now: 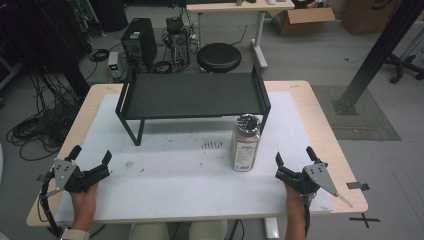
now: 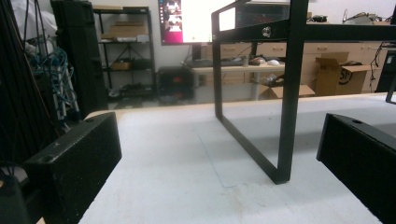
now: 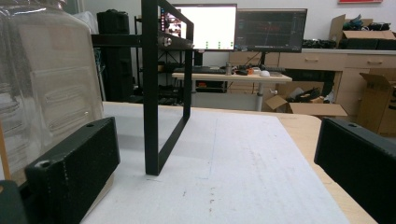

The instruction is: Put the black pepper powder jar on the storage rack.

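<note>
1. Jar (image 1: pixel 245 143), clear plastic with a dark lid and a printed label, upright on the white mat (image 1: pixel 190 170) covering the counter (image 1: pixel 320 115); long axis vertical.
2. Just in front of the jar's far side, the right front leg of the black metal shelf rack (image 1: pixel 192 95); jar base close to that leg, contact not discernible.
3. Toward the near right of the jar, the right hand-held gripper (image 1: pixel 286 169), jaws spread wide with nothing between them; in the right gripper view, jar wall (image 3: pixel 46 79) looming just beyond the left jaw.
4. Well away to the near left of the jar, the left hand-held gripper (image 1: pixel 100 167), jaws likewise apart and empty, facing the rack's left leg (image 2: pixel 285 93).
5. Probably a reach for the jar by the nearer right side: forward and leftward, jaws closing across the vertical body.
6. Behind the jar and rack, off the counter, a round black stool (image 1: pixel 218 56).
</note>
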Tool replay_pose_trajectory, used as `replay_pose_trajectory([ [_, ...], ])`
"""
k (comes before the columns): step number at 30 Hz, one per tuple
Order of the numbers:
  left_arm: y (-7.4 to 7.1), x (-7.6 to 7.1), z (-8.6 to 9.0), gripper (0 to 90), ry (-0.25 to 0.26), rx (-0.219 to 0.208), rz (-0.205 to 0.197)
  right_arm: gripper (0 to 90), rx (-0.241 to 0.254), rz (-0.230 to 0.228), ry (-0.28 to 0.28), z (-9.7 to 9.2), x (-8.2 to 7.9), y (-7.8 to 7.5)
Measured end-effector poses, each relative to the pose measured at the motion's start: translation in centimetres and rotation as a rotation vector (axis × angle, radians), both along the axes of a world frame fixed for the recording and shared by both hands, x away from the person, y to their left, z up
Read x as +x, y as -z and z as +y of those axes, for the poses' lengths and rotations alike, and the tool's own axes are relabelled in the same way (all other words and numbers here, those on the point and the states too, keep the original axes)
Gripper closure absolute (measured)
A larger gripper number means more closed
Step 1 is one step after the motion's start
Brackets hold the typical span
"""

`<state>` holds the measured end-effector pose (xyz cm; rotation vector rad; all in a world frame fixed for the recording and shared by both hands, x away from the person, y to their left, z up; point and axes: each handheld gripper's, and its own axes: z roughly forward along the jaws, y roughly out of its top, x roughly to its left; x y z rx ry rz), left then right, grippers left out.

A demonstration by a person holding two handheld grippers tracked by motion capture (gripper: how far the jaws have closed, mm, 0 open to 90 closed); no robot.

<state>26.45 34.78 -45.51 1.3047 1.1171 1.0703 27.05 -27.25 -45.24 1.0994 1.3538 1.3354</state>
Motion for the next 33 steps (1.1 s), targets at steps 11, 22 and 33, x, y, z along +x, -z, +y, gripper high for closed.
replay_pose_trajectory([
  [11, 0.00, 0.00, 0.00, 0.3, 0.001, 0.000, 0.000, 0.0, -0.001, 0.001, 0.000, 0.00, 0.00, -0.01],
  [22, -0.01, 0.01, 0.00, 0.3, 0.000, 0.000, 0.000, 0.0, 0.002, -0.002, 0.001, -0.01, -0.01, -0.02],
  [33, 0.00, 0.01, -0.01, 0.4, 0.001, -0.002, -0.001, 0.0, 0.006, 0.018, 0.041, 0.30, -0.13, -0.67],
])
